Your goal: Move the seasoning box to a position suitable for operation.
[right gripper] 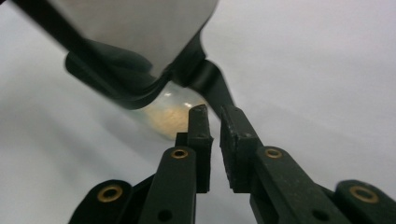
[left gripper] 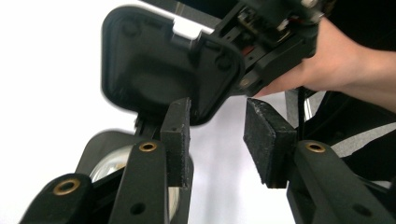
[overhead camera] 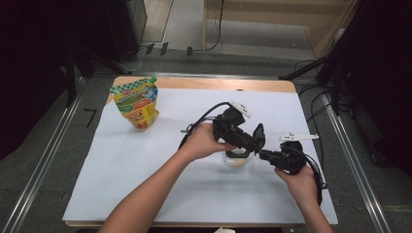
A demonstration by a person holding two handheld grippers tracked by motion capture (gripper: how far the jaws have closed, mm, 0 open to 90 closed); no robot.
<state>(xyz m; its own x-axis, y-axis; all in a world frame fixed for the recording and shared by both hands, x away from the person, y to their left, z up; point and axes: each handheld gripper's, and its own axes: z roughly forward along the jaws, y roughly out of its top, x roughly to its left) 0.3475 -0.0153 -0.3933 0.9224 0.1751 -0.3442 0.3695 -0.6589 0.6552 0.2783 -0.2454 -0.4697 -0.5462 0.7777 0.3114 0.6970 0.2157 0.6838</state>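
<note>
Black lid [left gripper: 168, 70], flipped up over the container [overhead camera: 236, 160] at centre frame: my right tongs [right gripper: 214, 112] pinch its edge; my left tongs [left gripper: 217, 135] gape empty.

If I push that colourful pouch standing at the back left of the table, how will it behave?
The pouch stands upright on a narrow base and is tall, so a push near its top would probably tip it. Its sides look like soft printed film, so it likely dents rather than staying stiff. It looks full, so it may be fairly heavy and slide little on the white table cover.
</note>
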